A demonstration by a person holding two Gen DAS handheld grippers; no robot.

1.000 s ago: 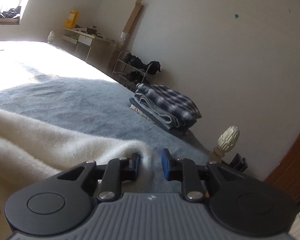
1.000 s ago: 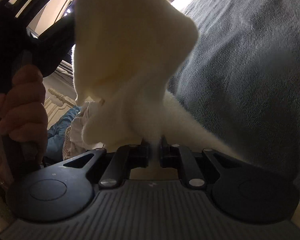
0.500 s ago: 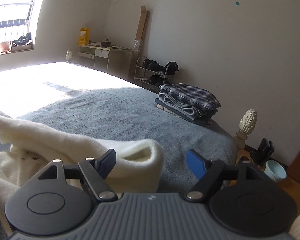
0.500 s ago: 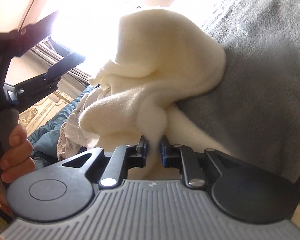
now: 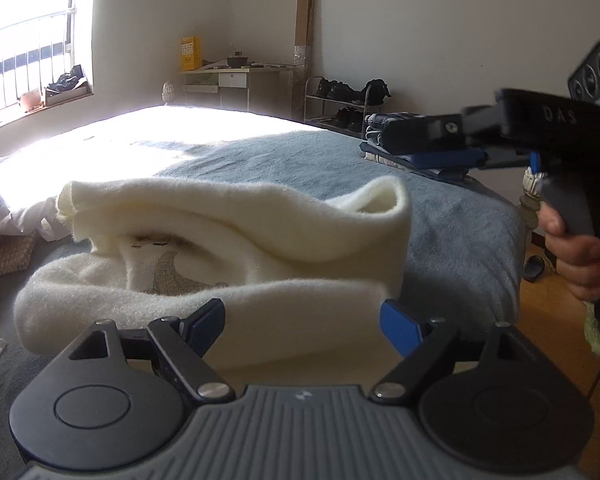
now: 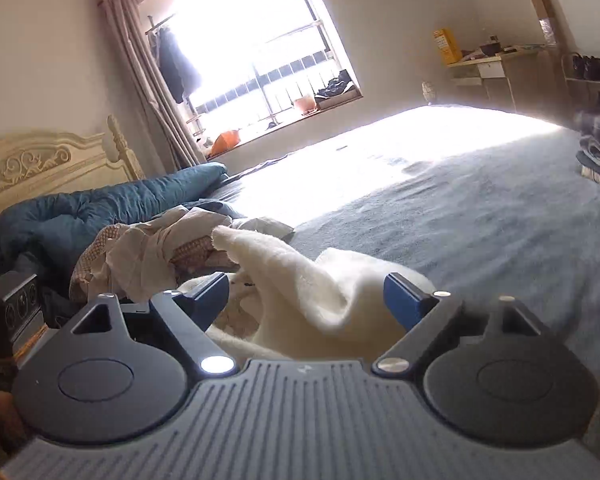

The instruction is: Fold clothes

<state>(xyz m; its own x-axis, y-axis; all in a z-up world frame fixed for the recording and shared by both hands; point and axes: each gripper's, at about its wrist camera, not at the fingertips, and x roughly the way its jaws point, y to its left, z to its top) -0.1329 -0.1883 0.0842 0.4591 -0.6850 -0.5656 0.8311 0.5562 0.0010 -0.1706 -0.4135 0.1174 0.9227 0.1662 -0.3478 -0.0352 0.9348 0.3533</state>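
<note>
Letting go on both sides: a second ago pinching the cream sweater (image 5: 236, 248), now free of it. Left hand-held gripper (image 5: 303, 320) with jaws opening, spread wide, blue pads clear of the fleece and nothing pressed between them; sweater edge lying just beyond the tips. Right hand-held gripper (image 6: 306, 294) likewise opening, jaws wide, a fold of the sweater (image 6: 300, 288) standing in the gap but touched by neither pad. Dropped in a loose heap on the grey bed cover (image 5: 460, 232), one thick fold laid over the rest, top edge curled up at the right; half a second earlier still bunched and hanging from the right pads. Judged as one fold finished and released, though rumpled, so likely needing a smoothing or a further fold before joining the folded stack (image 5: 384, 148) near the bed's far corner. More unfolded laundry (image 6: 140, 252) waiting by the headboard.

Left hand-held gripper tipped moderately downward, low over the near edge of the sweater. Right one raised above the bed, seen side-on from the left camera, gripped by a hand (image 5: 576, 256) around its handle.
</note>
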